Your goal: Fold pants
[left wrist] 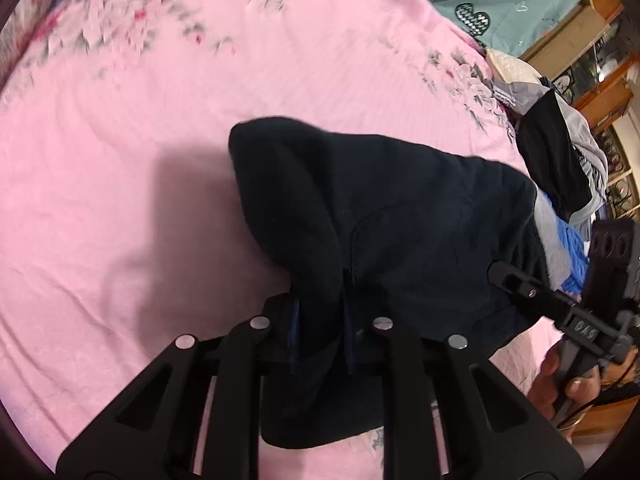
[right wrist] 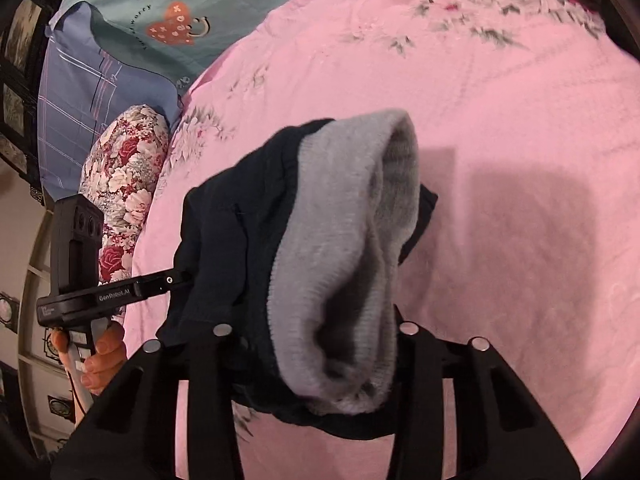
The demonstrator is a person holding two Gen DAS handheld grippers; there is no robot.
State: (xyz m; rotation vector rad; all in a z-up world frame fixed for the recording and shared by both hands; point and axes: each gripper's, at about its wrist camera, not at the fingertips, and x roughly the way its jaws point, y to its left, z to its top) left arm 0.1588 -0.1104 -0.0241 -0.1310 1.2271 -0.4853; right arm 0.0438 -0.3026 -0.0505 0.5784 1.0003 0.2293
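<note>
Dark navy pants (left wrist: 400, 220) with a grey ribbed waistband (right wrist: 340, 240) hang in the air above a pink bed sheet (left wrist: 120, 160). My left gripper (left wrist: 320, 320) is shut on one part of the dark cloth, which drapes over its fingers. My right gripper (right wrist: 320, 344) is shut on the pants at the grey waistband, which bulges over it. The right gripper also shows at the right of the left wrist view (left wrist: 508, 276), pinching the cloth. The left gripper shows at the left of the right wrist view (right wrist: 176, 278), also pinching the cloth.
The pink sheet (right wrist: 520, 160) has a flower print. A pile of other clothes (left wrist: 560, 152) lies at the bed's right side. A teal quilt (right wrist: 180, 8), a blue plaid pillow (right wrist: 80, 100) and a floral pillow (right wrist: 124, 184) lie at the bed's head. Wooden furniture (left wrist: 600, 60) stands beyond.
</note>
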